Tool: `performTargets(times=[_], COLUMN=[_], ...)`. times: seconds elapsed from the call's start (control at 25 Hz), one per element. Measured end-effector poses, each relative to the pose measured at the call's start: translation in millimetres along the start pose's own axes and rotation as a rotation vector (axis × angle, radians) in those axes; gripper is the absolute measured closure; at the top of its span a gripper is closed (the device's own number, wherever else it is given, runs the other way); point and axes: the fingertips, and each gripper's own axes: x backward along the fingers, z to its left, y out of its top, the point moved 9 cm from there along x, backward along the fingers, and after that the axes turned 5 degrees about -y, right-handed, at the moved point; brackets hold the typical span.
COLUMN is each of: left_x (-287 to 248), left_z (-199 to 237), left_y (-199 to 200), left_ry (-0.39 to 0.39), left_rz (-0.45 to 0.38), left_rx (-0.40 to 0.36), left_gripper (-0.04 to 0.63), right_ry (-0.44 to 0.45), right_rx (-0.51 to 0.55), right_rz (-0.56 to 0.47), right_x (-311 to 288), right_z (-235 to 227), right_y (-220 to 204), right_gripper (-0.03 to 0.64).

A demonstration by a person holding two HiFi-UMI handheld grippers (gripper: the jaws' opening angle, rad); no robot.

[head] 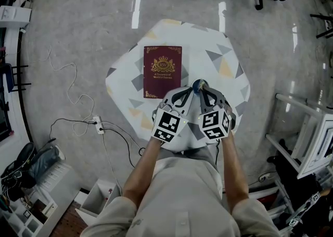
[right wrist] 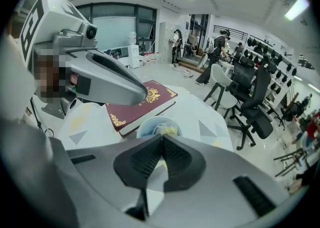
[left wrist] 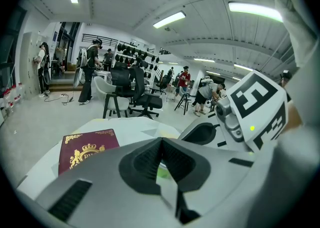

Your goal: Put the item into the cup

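Observation:
A pale blue cup (right wrist: 159,126) stands on the patterned table beside the book, and a small yellowish item (right wrist: 169,131) lies inside it. In the head view the cup (head: 199,84) shows just past both sets of fingertips. My right gripper (right wrist: 161,137) hangs close over the cup's near rim, shut with nothing between its pads. My left gripper (left wrist: 161,141) is also shut and holds nothing. It sits just left of the cup (head: 186,94), tips over the book's corner. The right gripper's marker cube (left wrist: 260,109) fills the right of the left gripper view.
A maroon book with gold print (head: 162,71) lies flat on the table (head: 221,48), left of the cup. The table is small, with its edges close on all sides. Office chairs (right wrist: 252,99) and several people stand farther back in the room. Cables and a power strip (head: 99,125) lie on the floor at left.

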Motion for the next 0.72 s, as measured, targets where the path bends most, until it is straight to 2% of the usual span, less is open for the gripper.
performTargets(times=[0.72], left_x=[-0.7], left_z=[1.3], left_y=[-2.6], left_ry=[0.004], left_rz=[0.011], left_rx=[0.005], left_gripper=[0.583], right_ry=[0.038], right_rx=[0.016], right_rz=[0.018], right_x=[-8.1], right_z=[0.9], right_y=[2.2], right_gripper=[0.586])
